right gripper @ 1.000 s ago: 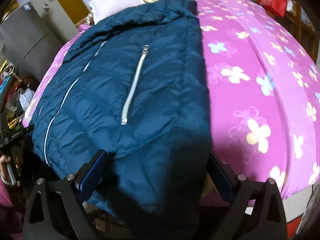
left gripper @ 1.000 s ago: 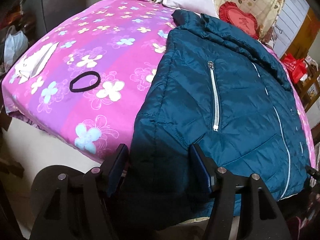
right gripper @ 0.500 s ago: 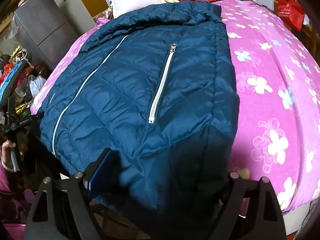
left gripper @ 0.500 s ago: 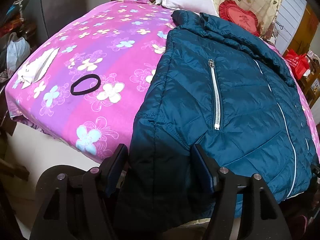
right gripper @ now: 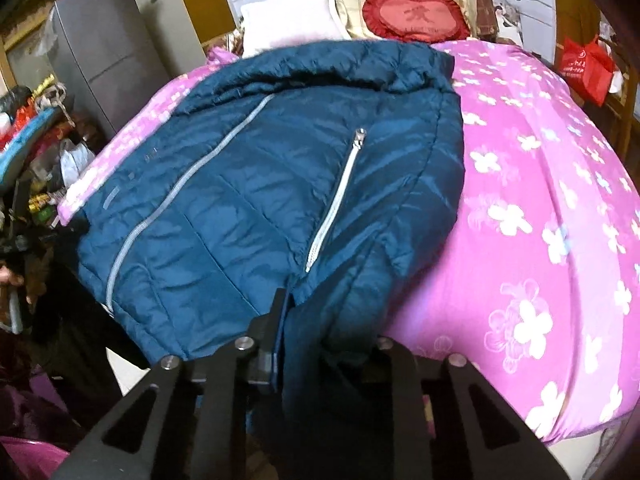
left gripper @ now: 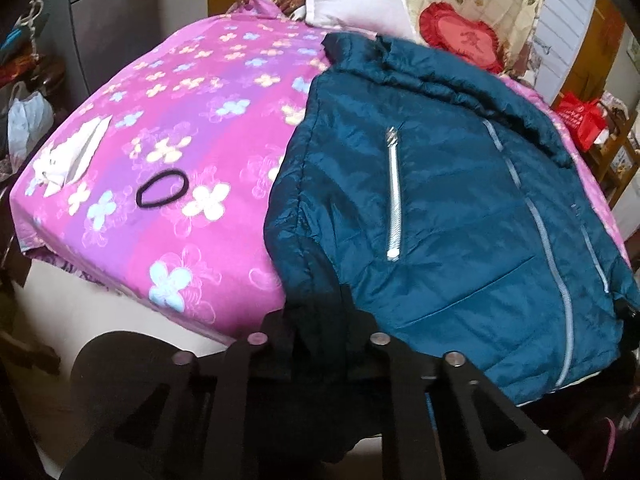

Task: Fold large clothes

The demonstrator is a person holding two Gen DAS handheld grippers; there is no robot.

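A dark teal puffer jacket (left gripper: 460,200) lies front up on a pink flowered bed, collar toward the pillows, with silver zips. In the left wrist view my left gripper (left gripper: 316,320) is shut on the jacket's near left hem corner, and fabric bunches between the fingers. In the right wrist view the same jacket (right gripper: 260,184) fills the middle. My right gripper (right gripper: 320,328) is shut on its near right hem corner, with the cloth gathered and hanging between the fingers. Both grips are at the bed's near edge.
The pink bedspread (left gripper: 192,120) holds a black hair band (left gripper: 162,189) and a white tissue pack (left gripper: 68,156) to the jacket's left. A white pillow (right gripper: 292,20) and red heart cushion (right gripper: 416,14) lie at the head. A grey cabinet (right gripper: 104,48) and clutter stand left; a red bag (right gripper: 586,66) right.
Both grippers went from open around the hem to shut on it. The hem corners are now bunched and slightly lifted, and the views have pulled back a little.
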